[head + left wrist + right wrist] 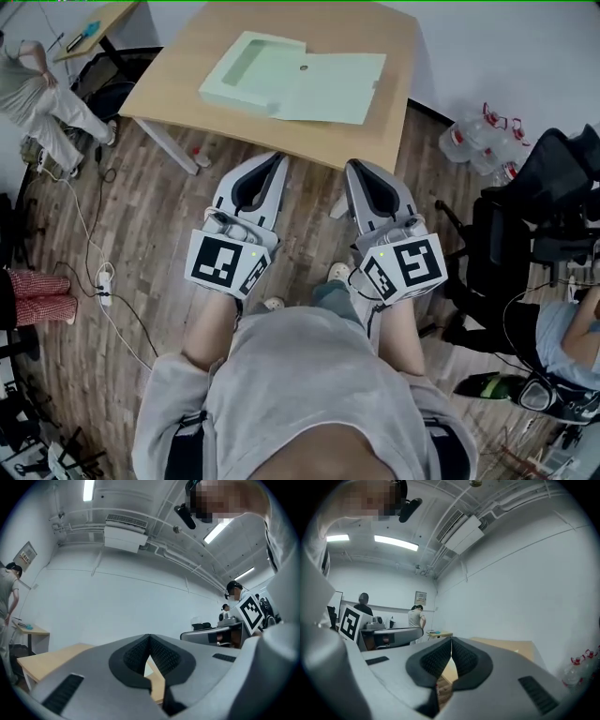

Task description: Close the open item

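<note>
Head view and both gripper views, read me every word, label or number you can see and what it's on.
None can be read.
Left marker cube and right marker cube: black square patterns, no letters.
Wall notice: too small to read.
Bottle labels: too small to read.
Open file box: no print visible.

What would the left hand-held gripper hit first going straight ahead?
Probably the near edge of the wooden table. If the left hand-held gripper rides above the top, it would hit the open green box file. Its height is unclear.
</note>
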`<state>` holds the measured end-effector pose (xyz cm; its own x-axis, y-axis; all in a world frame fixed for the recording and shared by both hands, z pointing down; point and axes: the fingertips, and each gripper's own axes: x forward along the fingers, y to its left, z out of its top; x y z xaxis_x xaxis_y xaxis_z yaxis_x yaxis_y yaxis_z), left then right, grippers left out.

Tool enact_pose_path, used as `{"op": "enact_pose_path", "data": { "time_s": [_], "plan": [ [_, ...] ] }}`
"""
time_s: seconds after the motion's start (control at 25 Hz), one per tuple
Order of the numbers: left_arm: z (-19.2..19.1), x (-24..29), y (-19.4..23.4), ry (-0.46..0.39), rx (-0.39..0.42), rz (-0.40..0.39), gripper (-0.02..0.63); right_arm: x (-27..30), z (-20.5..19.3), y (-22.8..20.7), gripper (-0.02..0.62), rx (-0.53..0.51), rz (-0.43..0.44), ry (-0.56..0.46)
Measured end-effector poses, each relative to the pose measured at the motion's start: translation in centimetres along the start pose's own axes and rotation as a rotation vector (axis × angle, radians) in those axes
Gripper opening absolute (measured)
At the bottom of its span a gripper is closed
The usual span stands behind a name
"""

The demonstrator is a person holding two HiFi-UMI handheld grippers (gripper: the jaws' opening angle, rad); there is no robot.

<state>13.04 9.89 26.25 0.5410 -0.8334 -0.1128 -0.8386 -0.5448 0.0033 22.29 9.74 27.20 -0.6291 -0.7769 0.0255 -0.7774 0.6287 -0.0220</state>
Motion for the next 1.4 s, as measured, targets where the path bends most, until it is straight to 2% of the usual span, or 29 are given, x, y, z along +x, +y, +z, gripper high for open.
{"op": "enact_pose_path", "data": {
  "time_s": [0.36, 0.96, 1.2, 1.4],
  "plan": [
    [-0.6, 5.7, -1.8, 0.012, 0.035, 0.107, 0.013, 1.8, 0.2, -7.3, 0.012, 0.008, 0.117, 0.004],
    [-2.9, 12.3, -4.1, -0.011, -0.007, 0.294, 0.014, 2.6, -1.8, -15.5, 0.012, 0.000, 0.277, 0.041],
    [-3.6, 13.4, -4.6, 0.006, -0.010, 0.333, 0.014, 2.7, -2.6, -17.1, 0.012, 0.019, 0.305, 0.048],
    [-3.9, 14.6, -4.8, 0.031, 0.012, 0.327, 0.014, 2.9, -3.4, -18.4, 0.012, 0.049, 0.288, 0.057]
  ]
}}
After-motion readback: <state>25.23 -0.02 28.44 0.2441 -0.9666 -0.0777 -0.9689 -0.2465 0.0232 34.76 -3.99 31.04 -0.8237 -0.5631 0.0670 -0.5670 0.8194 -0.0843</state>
